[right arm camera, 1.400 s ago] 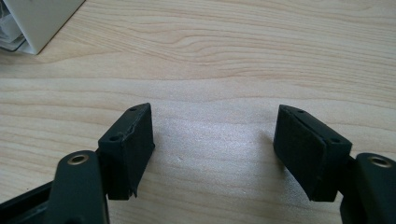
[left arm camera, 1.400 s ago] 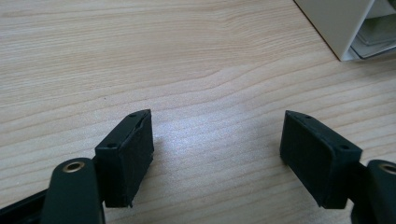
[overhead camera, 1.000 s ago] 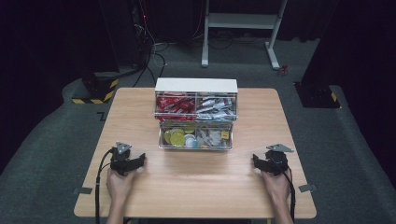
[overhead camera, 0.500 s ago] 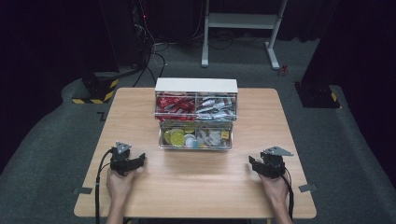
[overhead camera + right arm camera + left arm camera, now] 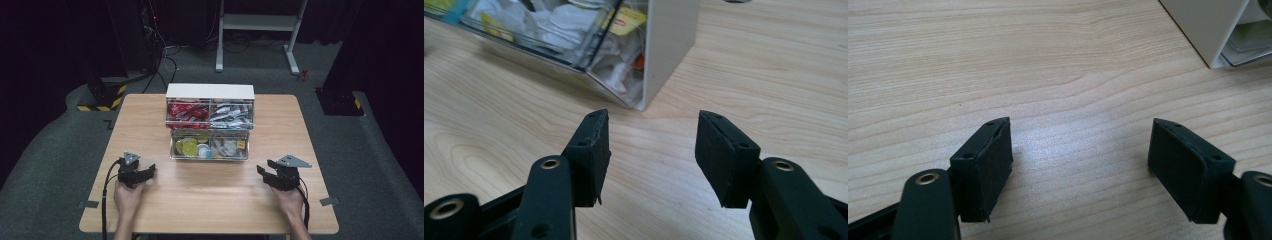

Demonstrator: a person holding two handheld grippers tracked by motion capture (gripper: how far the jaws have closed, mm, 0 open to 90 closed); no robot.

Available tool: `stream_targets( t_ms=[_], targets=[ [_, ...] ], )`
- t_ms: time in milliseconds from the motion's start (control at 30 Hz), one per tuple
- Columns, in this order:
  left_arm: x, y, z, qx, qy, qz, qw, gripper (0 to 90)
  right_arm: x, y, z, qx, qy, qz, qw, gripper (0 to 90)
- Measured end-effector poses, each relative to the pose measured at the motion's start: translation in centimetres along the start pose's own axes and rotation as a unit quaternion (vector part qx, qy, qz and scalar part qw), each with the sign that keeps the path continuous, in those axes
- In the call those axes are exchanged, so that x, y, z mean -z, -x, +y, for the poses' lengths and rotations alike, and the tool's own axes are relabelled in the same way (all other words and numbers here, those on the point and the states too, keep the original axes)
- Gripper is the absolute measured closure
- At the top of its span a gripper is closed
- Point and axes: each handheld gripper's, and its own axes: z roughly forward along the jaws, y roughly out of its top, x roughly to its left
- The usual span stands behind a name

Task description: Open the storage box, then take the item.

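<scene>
Organizer box (image 5: 210, 92) sits mid-table, toward the far edge: white top, 2 upper bins w/ red and silver sachets, clear lower tray (image 5: 209, 148) w/ tea bags and round pods. Probably light and rigid, but clear plastic looks slick; contents are small and soft, so best pinched singly at a packet edge. Right gripper (image 5: 266, 173) is nearest, near the box's corner (image 5: 659, 55), jaws just been closing, half apart, nothing between. Left gripper (image 5: 145, 172) has jaws wide apart over bare table (image 5: 998, 55).
</scene>
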Motion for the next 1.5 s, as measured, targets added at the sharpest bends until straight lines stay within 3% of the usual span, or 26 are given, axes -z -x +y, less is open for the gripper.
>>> stream_targets(
  t_ms=[533, 1033, 1500],
  targets=[
    [0.0, 0.0, 0.0, 0.001, 0.0, -0.001, 1.0, 26.1, 0.5, -2.1, 2.6, 0.029, 0.027, 0.048, 0.998, 50.2],
    [0.0, 0.0, 0.0, 0.001, 0.0, -0.001, 1.0, 26.1, -0.1, -3.9, 5.4, 0.052, 0.042, 0.092, 0.9936, 49.7],
    [0.0, 0.0, 0.0, 0.001, 0.0, 0.0, 1.0, 26.0, -0.7, -5.1, 8.0, 0.068, 0.056, 0.106, 0.9905, 51.9]
  ],
)
